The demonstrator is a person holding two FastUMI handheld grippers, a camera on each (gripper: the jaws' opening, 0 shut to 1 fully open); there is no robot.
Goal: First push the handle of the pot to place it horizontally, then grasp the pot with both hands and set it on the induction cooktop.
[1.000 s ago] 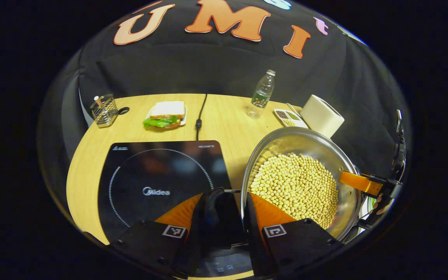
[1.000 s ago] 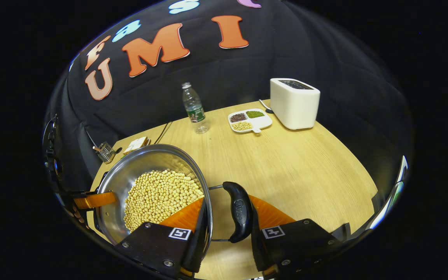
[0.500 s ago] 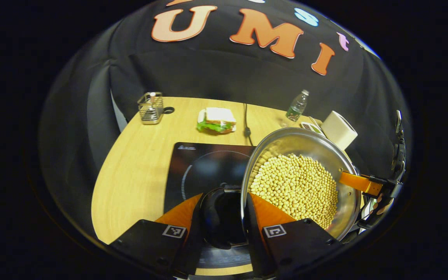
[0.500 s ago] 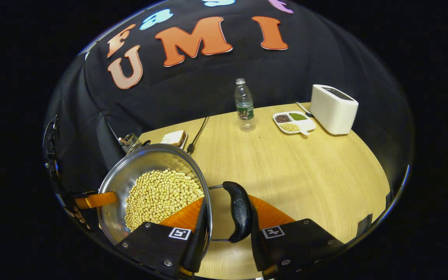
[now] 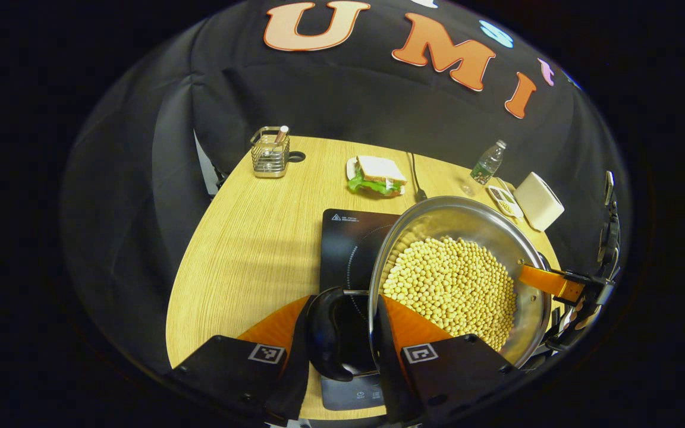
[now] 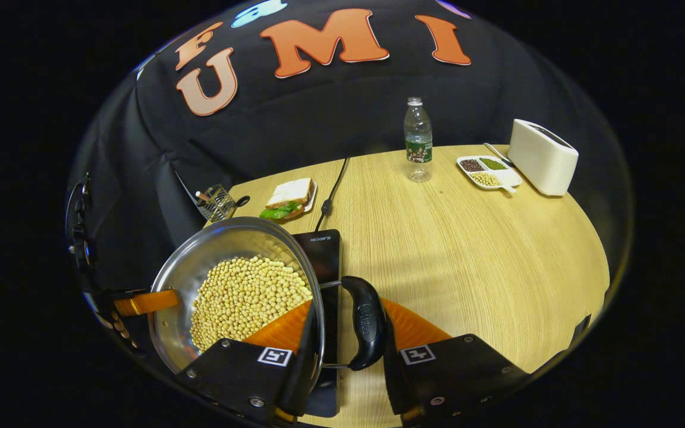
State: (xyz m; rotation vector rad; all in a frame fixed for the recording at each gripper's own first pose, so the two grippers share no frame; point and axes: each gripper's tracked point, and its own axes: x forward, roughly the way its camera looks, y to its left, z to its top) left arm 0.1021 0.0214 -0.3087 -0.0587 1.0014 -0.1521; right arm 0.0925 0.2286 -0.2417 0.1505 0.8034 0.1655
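Observation:
A steel pot holding soybeans hangs between both grippers, over the right part of the black induction cooktop. My left gripper is shut on the pot's black side handle, one finger outside the handle and one inside the rim. In the right gripper view, my right gripper is shut the same way on the opposite black handle of the pot, with the cooktop showing beneath. Whether the pot touches the cooktop is hidden.
On the wooden table at the back stand a sandwich plate, a wire basket, a water bottle, a divided dish and a white appliance. The cooktop's cord runs rearward.
Both grippers have carried the pot leftward across the table, from beside the cooktop to over it. The grip on both handles is unchanged.

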